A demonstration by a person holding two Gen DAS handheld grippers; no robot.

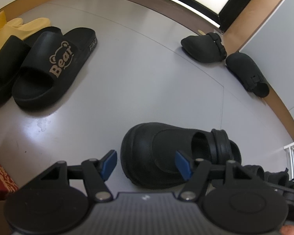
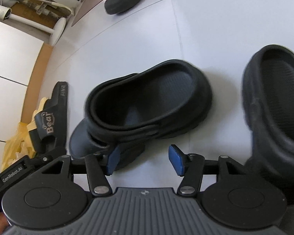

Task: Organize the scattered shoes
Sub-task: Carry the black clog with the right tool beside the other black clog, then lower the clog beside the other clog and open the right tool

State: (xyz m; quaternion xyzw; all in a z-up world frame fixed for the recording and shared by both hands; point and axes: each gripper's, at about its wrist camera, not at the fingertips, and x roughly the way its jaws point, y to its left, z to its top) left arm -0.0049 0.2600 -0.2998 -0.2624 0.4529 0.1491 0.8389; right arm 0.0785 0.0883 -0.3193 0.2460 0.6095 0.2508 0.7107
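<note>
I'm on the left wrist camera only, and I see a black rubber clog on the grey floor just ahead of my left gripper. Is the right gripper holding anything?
Observer: No. The right gripper is open. Between its blue pads I see only floor and the edge of a black rubber clog.
Operator: Anything inside that clog?
Observer: Nothing. Its opening faces the right wrist camera and the grey-blue insole is bare.
Operator: Any shoe further right?
Observer: Yes, a second black rubber clog lies at the right edge of that view, its opening also towards the camera.
</note>
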